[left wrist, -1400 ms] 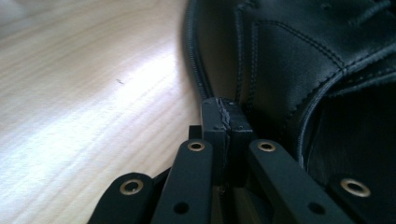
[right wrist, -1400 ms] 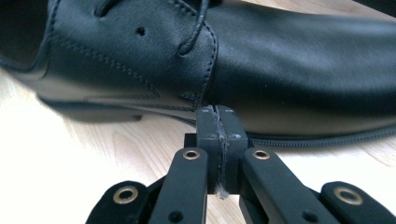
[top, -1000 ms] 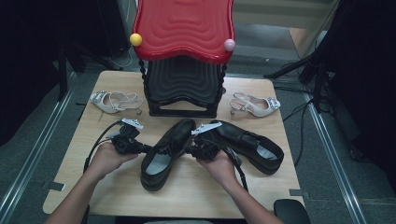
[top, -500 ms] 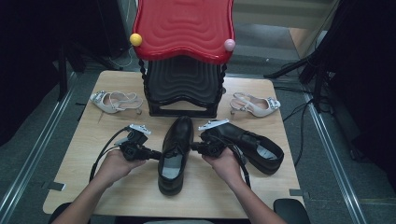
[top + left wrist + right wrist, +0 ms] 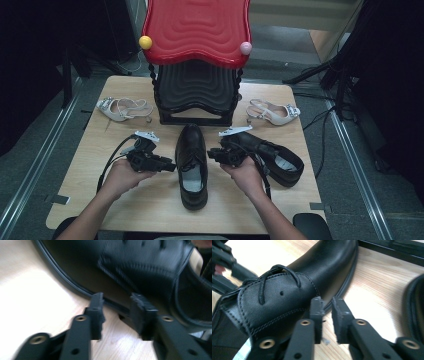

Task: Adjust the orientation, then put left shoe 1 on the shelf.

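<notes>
Left gripper (image 5: 170,165) and right gripper (image 5: 212,154), both let go, beside black shoe (image 5: 192,165). Could bump it crooked.

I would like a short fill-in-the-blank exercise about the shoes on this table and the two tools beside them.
1. The black lace-up shoe between the left tool and the right tool points its toe toward the ____ stool.
2. The number of pale heeled sandals on the table is ____.
3. The second black shoe lies on the person's ____ side.
4. The ball at the stool's left corner is ____.

Missing words: red; two; right; yellow
</notes>
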### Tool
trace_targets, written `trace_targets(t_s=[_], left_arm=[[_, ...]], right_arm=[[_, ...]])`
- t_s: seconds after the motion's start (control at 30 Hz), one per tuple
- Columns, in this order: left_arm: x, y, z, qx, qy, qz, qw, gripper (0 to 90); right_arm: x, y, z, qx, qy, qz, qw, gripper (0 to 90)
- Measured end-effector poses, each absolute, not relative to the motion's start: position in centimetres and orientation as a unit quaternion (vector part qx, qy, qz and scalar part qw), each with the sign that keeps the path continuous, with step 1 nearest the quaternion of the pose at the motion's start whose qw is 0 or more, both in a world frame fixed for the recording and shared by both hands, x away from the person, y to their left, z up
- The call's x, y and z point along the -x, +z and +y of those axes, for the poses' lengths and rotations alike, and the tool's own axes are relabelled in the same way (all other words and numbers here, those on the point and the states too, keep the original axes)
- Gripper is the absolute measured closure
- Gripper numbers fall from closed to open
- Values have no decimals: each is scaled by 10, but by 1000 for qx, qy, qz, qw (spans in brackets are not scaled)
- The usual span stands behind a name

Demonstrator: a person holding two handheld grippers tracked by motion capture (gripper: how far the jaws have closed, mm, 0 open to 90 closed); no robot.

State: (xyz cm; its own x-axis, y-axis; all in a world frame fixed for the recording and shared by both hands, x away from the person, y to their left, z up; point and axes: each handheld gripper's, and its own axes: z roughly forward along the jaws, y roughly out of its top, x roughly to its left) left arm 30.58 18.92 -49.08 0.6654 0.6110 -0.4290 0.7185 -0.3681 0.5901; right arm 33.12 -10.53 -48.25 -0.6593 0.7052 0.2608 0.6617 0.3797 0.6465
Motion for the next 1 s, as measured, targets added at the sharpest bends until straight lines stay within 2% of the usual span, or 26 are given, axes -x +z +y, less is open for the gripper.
trace_targets(t_s=[0.03, 0.17, 0.3, 0.4, 0.43, 0.47, 0.63, 0.73, 0.83, 1.0], left_arm=[[-306, -488, 190, -824, -62, 404, 393, 534], [-305, -476, 191, -827, -38, 396, 397, 460], [-308, -468, 192, -822, -30, 395, 408, 414], [-311, -463, 193, -827, -25, 389, 405, 399], [-311, -459, 194, -828, -16, 387, 405, 414], [-312, -457, 194, -829, -18, 384, 406, 482], [-315, -437, 196, -837, -3, 362, 410, 700], [-320, -424, 196, -841, 3, 353, 410, 789], [-326, -416, 196, -838, -1, 352, 418, 833], [-342, -387, 198, -830, 23, 351, 433, 822]], right_arm=[[-329, -480, -107, -412, 376, 829, 30, 755], [-324, -468, -110, -413, 386, 825, 24, 707], [-316, -460, -114, -411, 389, 824, 14, 637], [-309, -456, -117, -410, 387, 826, 1, 617], [-307, -454, -117, -408, 387, 827, -2, 615], [-305, -452, -118, -406, 387, 828, -2, 616], [-295, -450, -116, -405, 377, 833, -24, 610], [-289, -450, -113, -391, 366, 844, -28, 608], [-286, -450, -112, -388, 361, 848, -30, 598], [-285, -447, -111, -413, 340, 844, -42, 609]])
